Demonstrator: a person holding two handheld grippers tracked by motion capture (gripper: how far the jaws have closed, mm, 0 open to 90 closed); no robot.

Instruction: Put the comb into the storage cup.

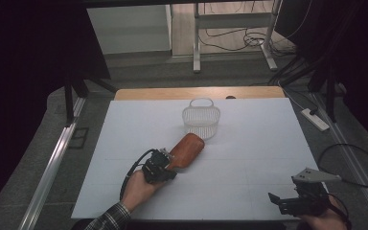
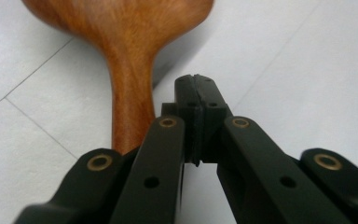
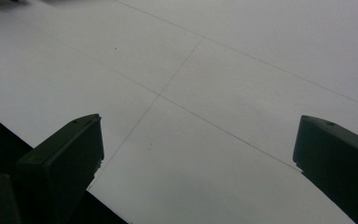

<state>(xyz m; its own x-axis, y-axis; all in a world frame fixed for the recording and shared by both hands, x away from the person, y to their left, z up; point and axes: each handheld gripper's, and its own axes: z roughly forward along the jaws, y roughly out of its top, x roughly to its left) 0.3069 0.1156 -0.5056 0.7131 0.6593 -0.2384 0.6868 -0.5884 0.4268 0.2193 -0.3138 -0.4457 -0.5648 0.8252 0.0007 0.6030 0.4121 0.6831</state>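
**A:** From the high view, what's the surface like?

**B:** A white board (image 1: pixel 249 158) covers the bench (image 1: pixel 199 92), with a strip of pale wood showing along the far edge. Faint seam lines cross the white. Around it lies grey floor, a metal rail (image 1: pixel 52 167) runs along the left, dark curtains hang on both sides, and beyond the bench stand white frame legs (image 1: pixel 196 43) with cables looping over the floor. A power strip (image 1: pixel 315 119) lies on the right.

**A:** And on the board?

**B:** A wooden paddle (image 1: pixel 187 150) lies at an angle near the middle, its broad end close to a white wire basket (image 1: pixel 201 120) standing upright towards the far edge. The left gripper (image 1: pixel 165 163) sits right at the paddle's near end. The right gripper (image 1: pixel 275 199) hovers at the near right corner, well apart from everything.

**A:** Over to the left gripper view.

**B:** The fingers (image 2: pixel 186 100) are pressed together, nothing between them. The paddle's handle (image 2: pixel 130 107) runs just beside them on the left, on the white surface; I cannot tell whether it touches them.

**A:** Right gripper view?

**B:** Fingers (image 3: pixel 72 149) spread wide, bare white board with crossing seam lines between them, and the board's dark near edge at the lower left.
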